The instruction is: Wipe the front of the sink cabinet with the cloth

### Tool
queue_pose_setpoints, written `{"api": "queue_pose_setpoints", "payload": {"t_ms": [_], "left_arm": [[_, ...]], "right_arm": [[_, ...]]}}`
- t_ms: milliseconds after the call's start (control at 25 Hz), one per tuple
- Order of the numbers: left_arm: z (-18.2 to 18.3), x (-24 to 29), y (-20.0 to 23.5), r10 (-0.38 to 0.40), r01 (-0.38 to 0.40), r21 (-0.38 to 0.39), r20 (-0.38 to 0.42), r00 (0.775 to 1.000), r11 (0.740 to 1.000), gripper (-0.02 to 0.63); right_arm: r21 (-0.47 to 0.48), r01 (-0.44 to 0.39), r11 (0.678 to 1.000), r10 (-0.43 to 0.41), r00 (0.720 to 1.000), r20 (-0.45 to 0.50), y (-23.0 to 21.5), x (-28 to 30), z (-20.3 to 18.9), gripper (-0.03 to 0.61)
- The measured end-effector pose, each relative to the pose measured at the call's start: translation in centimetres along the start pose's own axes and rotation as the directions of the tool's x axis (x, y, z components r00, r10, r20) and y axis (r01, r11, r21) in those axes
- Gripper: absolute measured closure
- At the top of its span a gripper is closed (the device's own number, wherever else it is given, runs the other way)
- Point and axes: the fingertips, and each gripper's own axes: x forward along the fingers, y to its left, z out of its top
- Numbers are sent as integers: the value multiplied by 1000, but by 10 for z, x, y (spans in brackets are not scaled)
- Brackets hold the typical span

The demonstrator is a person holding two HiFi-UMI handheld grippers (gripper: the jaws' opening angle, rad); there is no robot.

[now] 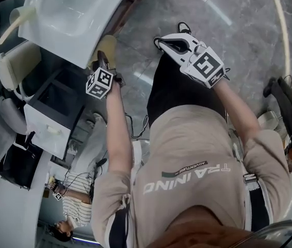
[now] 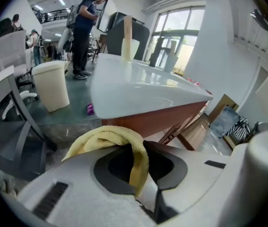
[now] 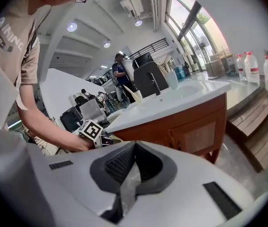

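Note:
My left gripper (image 1: 102, 61) is shut on a yellow cloth (image 1: 107, 46), held close under the rim of the white sink top (image 1: 74, 19). In the left gripper view the cloth (image 2: 106, 138) bulges out over the jaws of the left gripper (image 2: 136, 148), and a strip of it hangs down between them. Just beyond it is the sink cabinet's reddish-brown wooden front (image 2: 155, 118); I cannot tell if cloth and wood touch. My right gripper (image 1: 162, 41) is held over the floor to the right, shut and empty (image 3: 133, 146), facing the cabinet front (image 3: 195, 129).
A white bin (image 2: 51, 85) and a grey chair (image 2: 11, 117) stand left of the cabinet. People stand in the background (image 2: 83, 27). Water bottles (image 3: 252, 67) and a wooden bench (image 3: 259, 115) are on the right. A person in a striped shirt (image 1: 79, 203) is below left.

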Motion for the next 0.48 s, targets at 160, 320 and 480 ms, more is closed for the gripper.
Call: {"api": "queue_pose_setpoints", "payload": {"t_ms": [160, 320, 480], "left_arm": [[8, 12, -15, -17, 20, 107, -22, 1000, 994, 565], [9, 21, -24, -51, 52, 151, -9, 999, 987, 565], [7, 30, -33, -46, 44, 155, 5, 999, 987, 565]], "right_arm": [[8, 11, 1000, -11, 1000, -15, -6, 6, -10, 566], [14, 21, 1000, -21, 1000, -5, -7, 6, -15, 567], [54, 42, 998, -43, 999, 8, -23, 3, -29, 566]]}}
